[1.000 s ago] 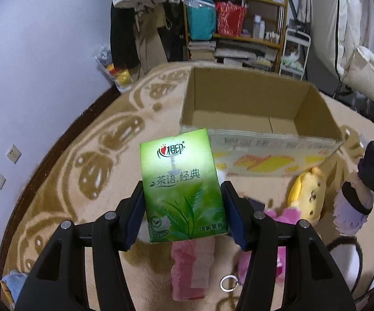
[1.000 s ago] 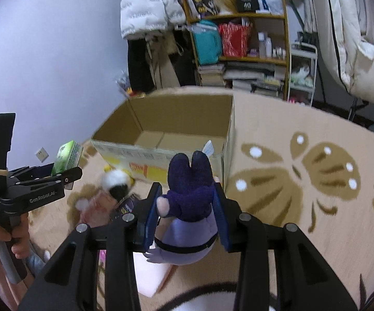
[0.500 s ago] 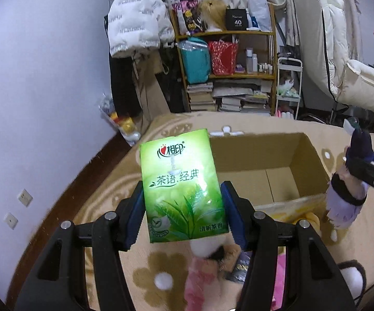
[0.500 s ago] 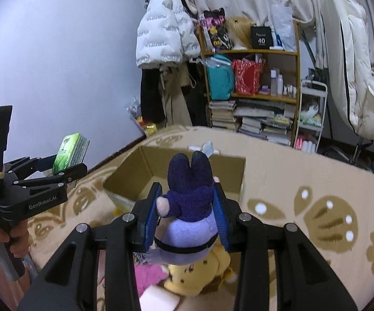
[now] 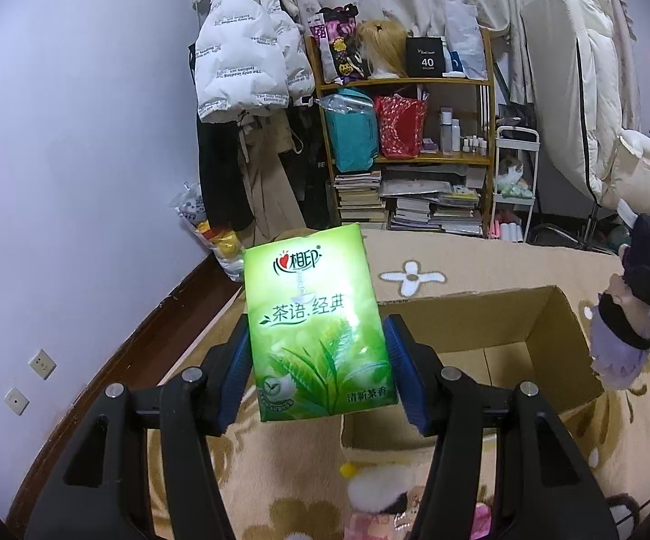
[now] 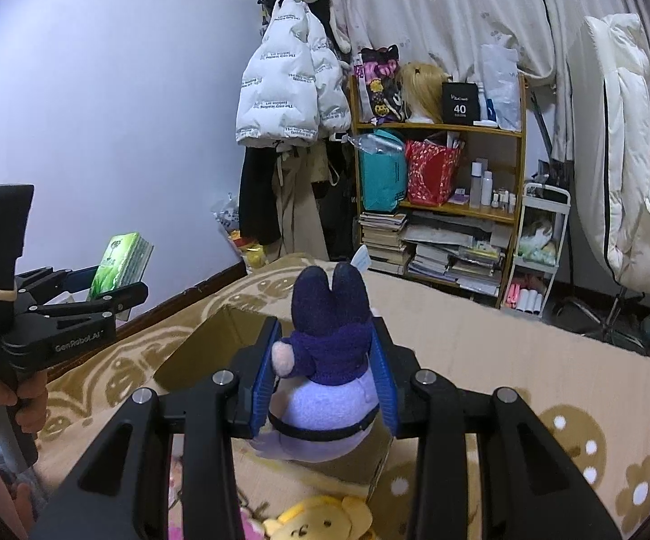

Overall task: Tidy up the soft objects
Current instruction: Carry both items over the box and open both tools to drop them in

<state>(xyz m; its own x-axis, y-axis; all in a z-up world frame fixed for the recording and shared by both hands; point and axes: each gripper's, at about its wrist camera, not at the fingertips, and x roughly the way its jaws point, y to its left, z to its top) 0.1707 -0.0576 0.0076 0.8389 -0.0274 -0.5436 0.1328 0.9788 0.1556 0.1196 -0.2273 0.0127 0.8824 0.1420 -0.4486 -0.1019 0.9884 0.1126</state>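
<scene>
My left gripper (image 5: 320, 360) is shut on a green tissue pack (image 5: 318, 328) and holds it in the air to the left of the open cardboard box (image 5: 545, 328). The pack also shows at the left of the right wrist view (image 6: 122, 263). My right gripper (image 6: 325, 373) is shut on a purple plush doll (image 6: 325, 387) and holds it above the box (image 6: 208, 342). The doll also shows at the right edge of the left wrist view (image 5: 626, 337).
A yellow plush (image 6: 320, 522) and pink soft items (image 5: 383, 499) lie on the beige patterned carpet in front of the box. A cluttered wooden shelf (image 5: 415, 153), hanging coats (image 5: 244, 58) and a white chair (image 5: 631, 153) stand at the back.
Both grippers have risen with their loads. The box now sits lower in both views, and the doll has come over the box.
</scene>
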